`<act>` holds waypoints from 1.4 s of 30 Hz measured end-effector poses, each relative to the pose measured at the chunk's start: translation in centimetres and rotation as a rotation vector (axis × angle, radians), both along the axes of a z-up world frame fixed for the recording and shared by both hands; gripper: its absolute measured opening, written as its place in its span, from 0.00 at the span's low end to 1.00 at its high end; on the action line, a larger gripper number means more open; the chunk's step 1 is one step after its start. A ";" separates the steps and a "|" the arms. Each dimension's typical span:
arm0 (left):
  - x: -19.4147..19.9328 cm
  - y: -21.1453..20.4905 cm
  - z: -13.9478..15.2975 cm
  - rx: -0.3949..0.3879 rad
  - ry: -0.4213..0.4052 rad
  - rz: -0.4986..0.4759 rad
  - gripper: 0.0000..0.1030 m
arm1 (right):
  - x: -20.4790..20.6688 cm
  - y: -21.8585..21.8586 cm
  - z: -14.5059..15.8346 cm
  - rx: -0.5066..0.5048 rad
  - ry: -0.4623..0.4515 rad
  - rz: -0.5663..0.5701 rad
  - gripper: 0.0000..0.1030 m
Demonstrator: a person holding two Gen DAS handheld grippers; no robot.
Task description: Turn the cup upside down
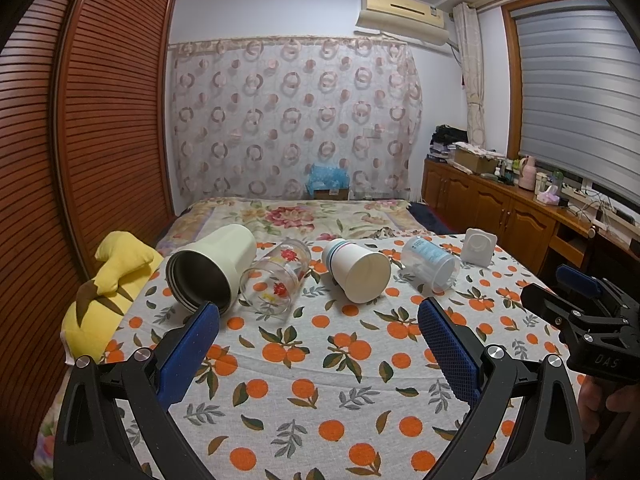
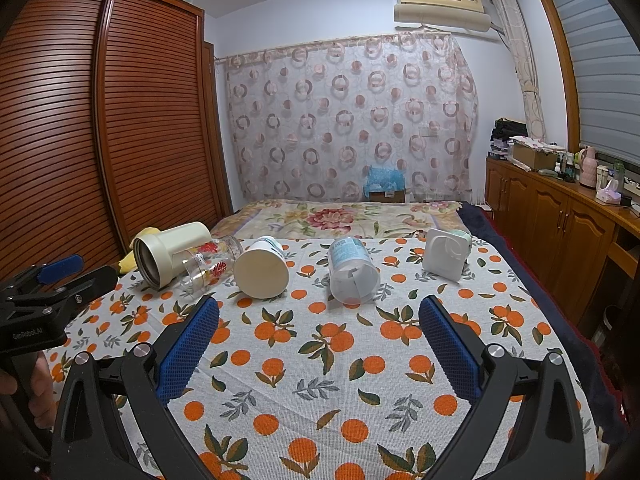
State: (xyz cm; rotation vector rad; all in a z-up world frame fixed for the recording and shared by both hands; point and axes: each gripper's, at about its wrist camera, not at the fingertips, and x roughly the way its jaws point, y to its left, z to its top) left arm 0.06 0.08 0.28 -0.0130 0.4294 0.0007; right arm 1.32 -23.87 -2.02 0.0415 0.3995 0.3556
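Note:
Several cups lie on their sides in a row on the orange-print cloth [image 1: 320, 380]. From the left: a cream steel-lined tumbler [image 1: 210, 270] [image 2: 168, 252], a clear flowered glass [image 1: 276, 280] [image 2: 208, 262], a white paper cup [image 1: 356, 270] [image 2: 262, 266], a clear plastic cup with blue print [image 1: 432, 262] [image 2: 352, 272] and a white square cup [image 1: 478, 246] [image 2: 444, 254]. My left gripper [image 1: 318, 316] is open and empty, short of the glass and paper cup. My right gripper [image 2: 318, 316] is open and empty, short of the plastic cup.
A yellow plush toy [image 1: 108, 280] lies at the cloth's left edge. A wooden wardrobe [image 1: 100, 120] stands to the left. A wooden cabinet [image 2: 560, 220] with clutter runs along the right. A floral blanket [image 1: 300, 216] lies behind the cups.

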 end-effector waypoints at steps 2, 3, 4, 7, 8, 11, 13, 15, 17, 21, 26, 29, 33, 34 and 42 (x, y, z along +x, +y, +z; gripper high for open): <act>0.0 0.0 0.0 0.000 -0.001 0.000 0.93 | 0.0 0.0 0.0 0.000 -0.001 0.000 0.98; 0.0 0.0 0.0 -0.001 -0.001 0.000 0.93 | 0.0 0.0 0.0 -0.001 -0.001 -0.001 0.98; 0.0 0.0 0.0 -0.001 -0.001 0.000 0.93 | 0.0 0.0 0.0 0.000 0.000 0.000 0.98; 0.0 0.0 0.0 0.000 -0.001 0.000 0.93 | 0.0 0.0 0.0 -0.001 -0.001 0.000 0.98; 0.0 0.0 0.0 0.000 -0.002 0.000 0.93 | 0.0 0.0 0.0 -0.001 -0.001 0.001 0.98; 0.0 0.0 0.0 -0.001 -0.001 0.000 0.93 | 0.0 -0.1 0.0 0.000 -0.001 0.000 0.98; 0.0 0.0 0.0 -0.001 -0.002 0.000 0.93 | -0.1 -0.1 0.0 0.000 -0.001 -0.001 0.98; 0.0 0.0 0.0 -0.001 -0.002 0.000 0.93 | -0.1 -0.1 0.0 -0.001 -0.001 0.000 0.98; -0.1 0.0 0.0 -0.001 -0.002 0.000 0.93 | -0.1 -0.1 0.0 0.000 -0.001 0.000 0.98; 0.0 0.0 0.0 -0.001 -0.002 0.000 0.93 | -0.1 -0.1 0.0 -0.001 -0.001 0.000 0.98; 0.0 0.0 0.0 0.002 0.014 -0.010 0.93 | 0.1 0.0 -0.3 -0.002 0.004 0.000 0.98; 0.8 -0.5 0.0 0.015 0.040 -0.023 0.93 | 0.7 -0.5 0.1 -0.007 0.014 -0.001 0.98; 2.5 -1.4 0.0 0.024 0.070 -0.058 0.93 | 2.2 -1.3 0.2 -0.029 0.033 0.000 0.94; 2.8 -1.4 -0.1 0.027 0.075 -0.065 0.93 | 2.9 -1.7 0.1 -0.037 0.042 -0.002 0.93; 6.6 -2.4 -0.8 0.025 0.135 -0.138 0.93 | 8.4 -5.0 1.1 -0.056 0.126 -0.019 0.81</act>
